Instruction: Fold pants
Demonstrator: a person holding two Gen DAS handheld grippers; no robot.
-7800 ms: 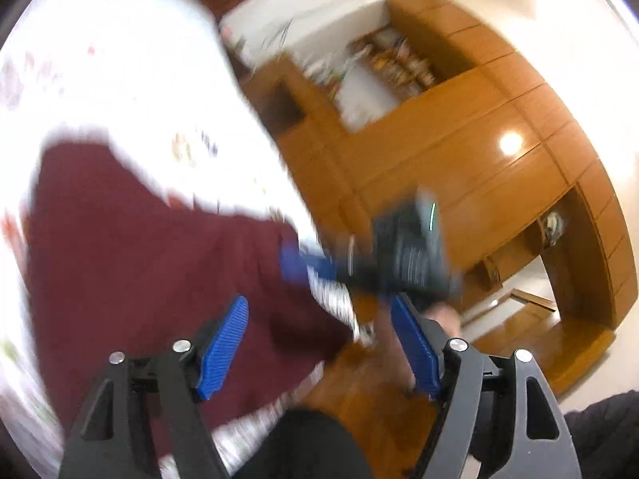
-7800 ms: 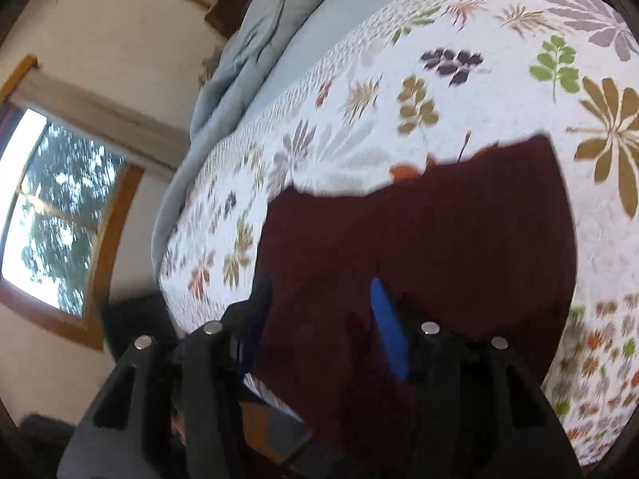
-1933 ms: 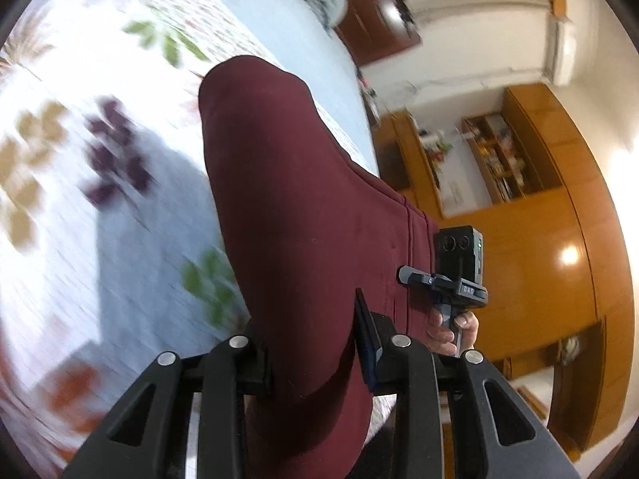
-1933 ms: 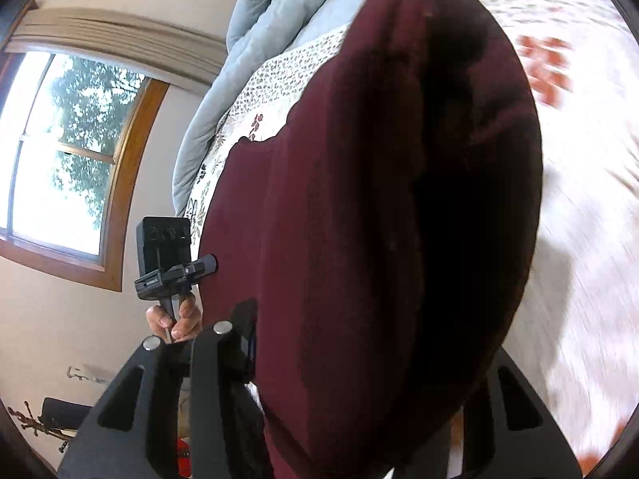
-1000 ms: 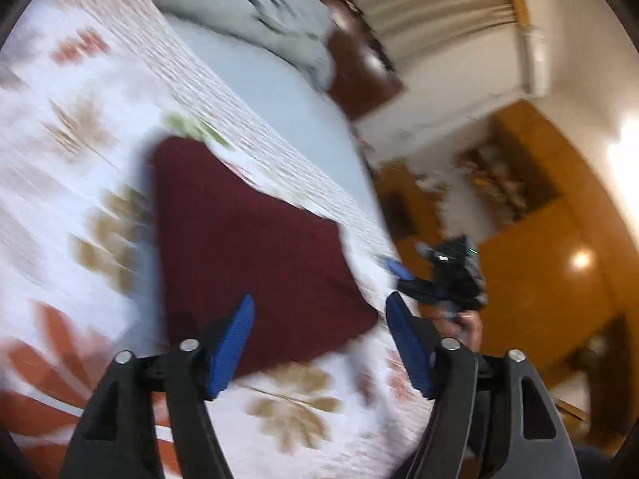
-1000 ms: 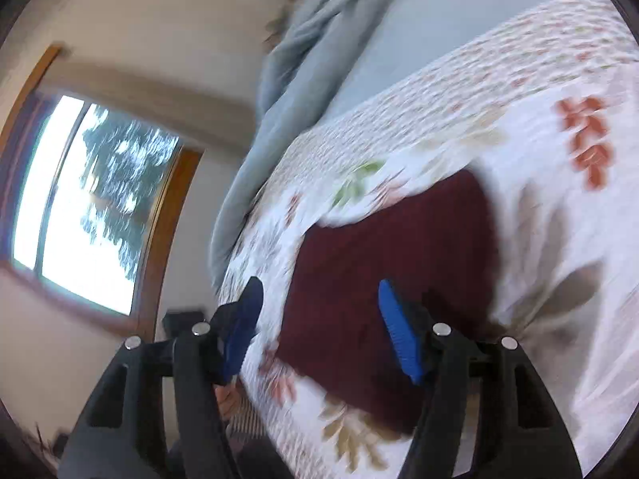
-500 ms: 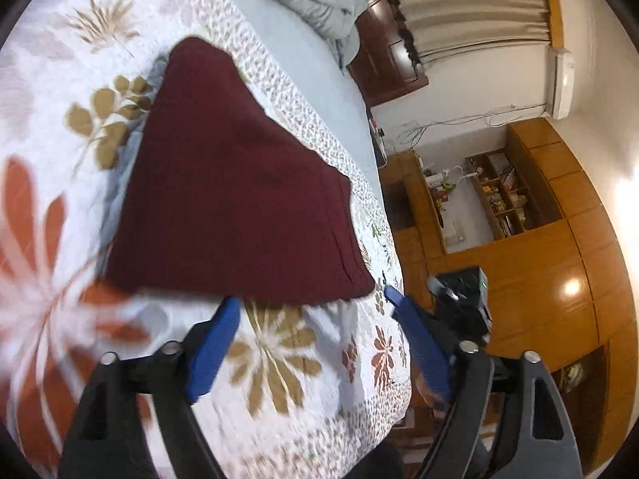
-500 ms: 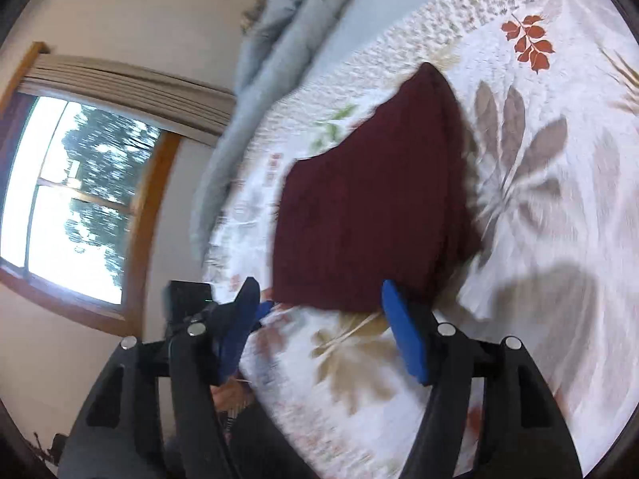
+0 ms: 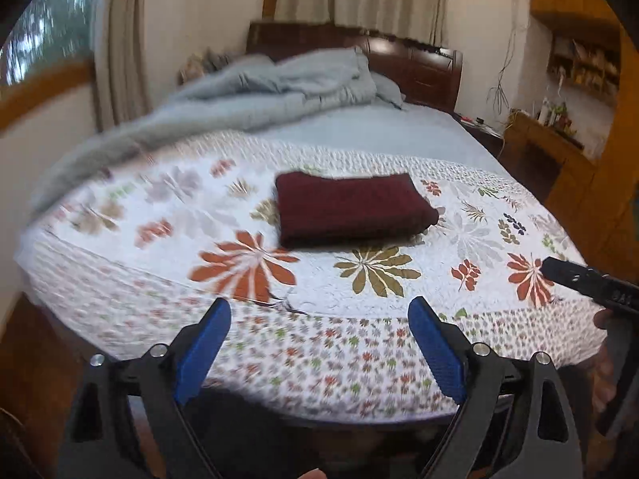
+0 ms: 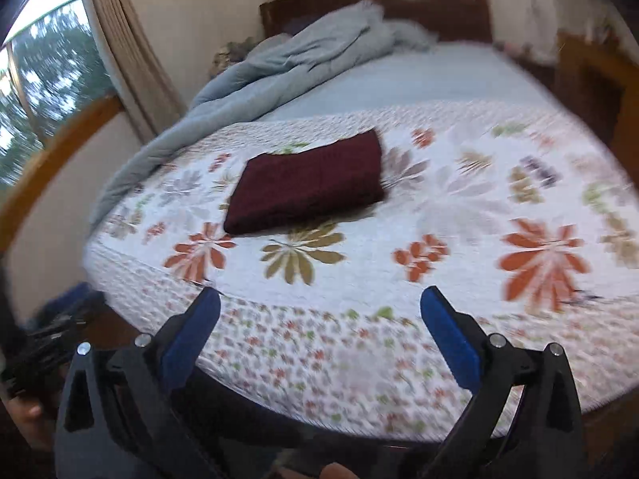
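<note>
pants (image 9: 351, 209): folded maroon stack, frame centre, flat on quilt (image 9: 471, 239)
left gripper (image 9: 319, 319): jaws apart, now pulled back off bed
right gripper (image 10: 319, 307): jaws apart, likewise backed off

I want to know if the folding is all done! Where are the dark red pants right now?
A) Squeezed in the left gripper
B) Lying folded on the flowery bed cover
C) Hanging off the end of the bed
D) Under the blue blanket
B: the pants lie in a neat folded block on the flowery bed cover, and both the left gripper and the right gripper are open, holding nothing.
</note>
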